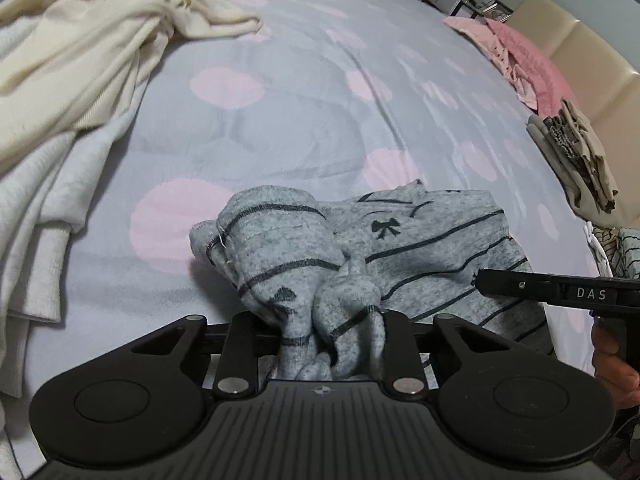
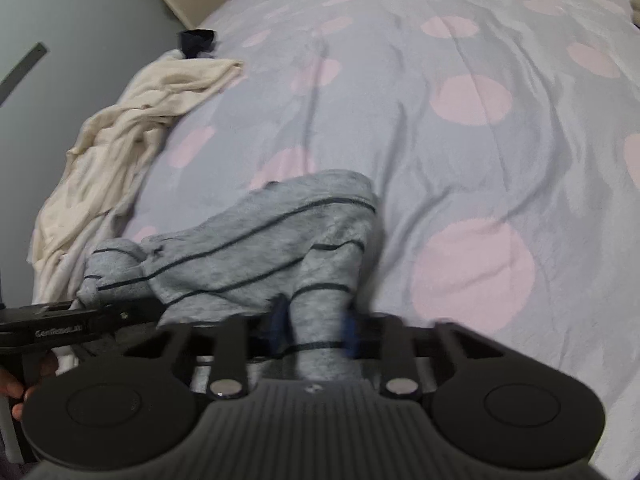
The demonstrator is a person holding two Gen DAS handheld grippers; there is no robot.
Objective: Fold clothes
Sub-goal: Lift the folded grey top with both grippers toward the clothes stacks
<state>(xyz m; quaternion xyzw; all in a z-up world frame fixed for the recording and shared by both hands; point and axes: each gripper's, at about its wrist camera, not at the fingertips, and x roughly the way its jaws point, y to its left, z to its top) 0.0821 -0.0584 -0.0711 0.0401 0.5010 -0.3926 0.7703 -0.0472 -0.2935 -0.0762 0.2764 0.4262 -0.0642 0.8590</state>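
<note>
The left hand-held gripper is clenched on a bunched fold of the grey striped garment; the right hand-held gripper grips another fold. The garment lies on the bed, a cream garment toward its left edge.

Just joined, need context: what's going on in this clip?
A person with a handheld gripper in each hand is working on a grey striped garment with small bow prints, on a bed with a pink-dotted grey sheet. The left gripper and the right gripper are each shut on a bunch of it. It is crumpled, not yet folded. Cream clothes lie loose at the left; pink clothes sit at the far right.
</note>
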